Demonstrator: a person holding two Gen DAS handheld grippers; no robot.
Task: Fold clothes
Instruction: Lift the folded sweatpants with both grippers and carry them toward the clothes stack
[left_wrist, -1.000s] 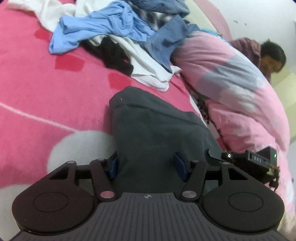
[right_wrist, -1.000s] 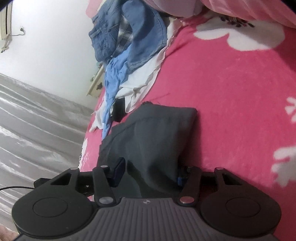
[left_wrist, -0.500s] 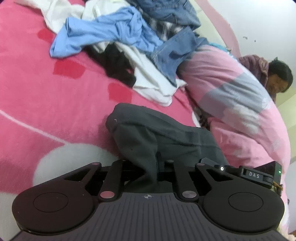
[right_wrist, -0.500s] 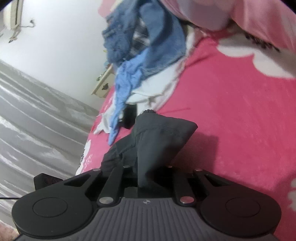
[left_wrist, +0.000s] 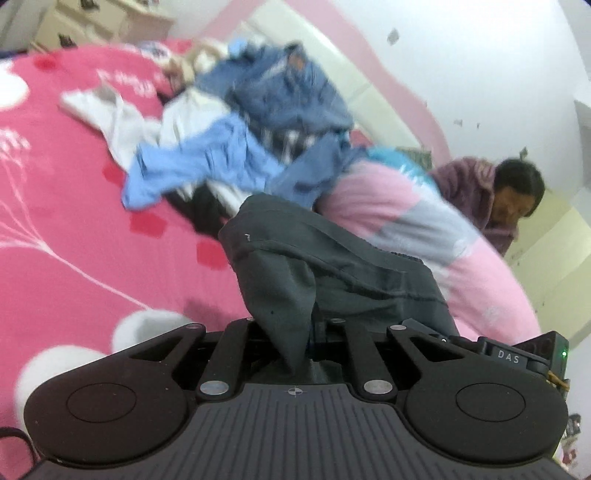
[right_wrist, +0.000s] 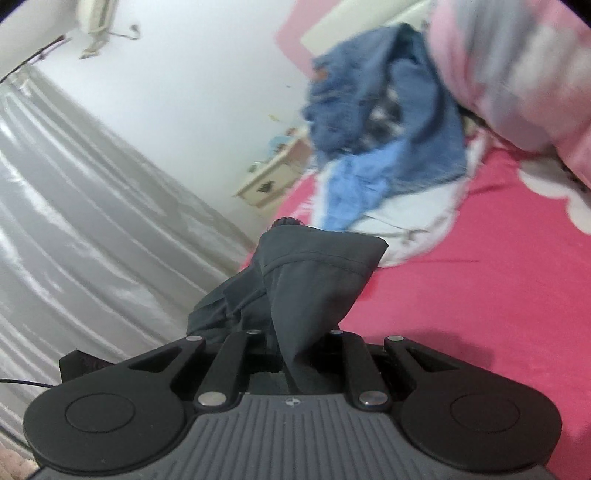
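Left wrist: left tool (left_wrist: 295, 332) pinches soft, creased grey garment (left_wrist: 332, 273); right tool (right_wrist: 295, 339) clamps its bunched hem above pink bed (right_wrist: 480, 295).

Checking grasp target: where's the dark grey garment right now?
The dark grey garment is centre in both wrist views, pinched by left gripper and right gripper, raised over the pink bedspread, with the clothes pile behind.

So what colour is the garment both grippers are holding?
Dark charcoal grey garment, plain with no pattern; clearest in the left wrist view.

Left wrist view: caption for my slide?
Left gripper shut on dark garment, lifted above pink bedspread.
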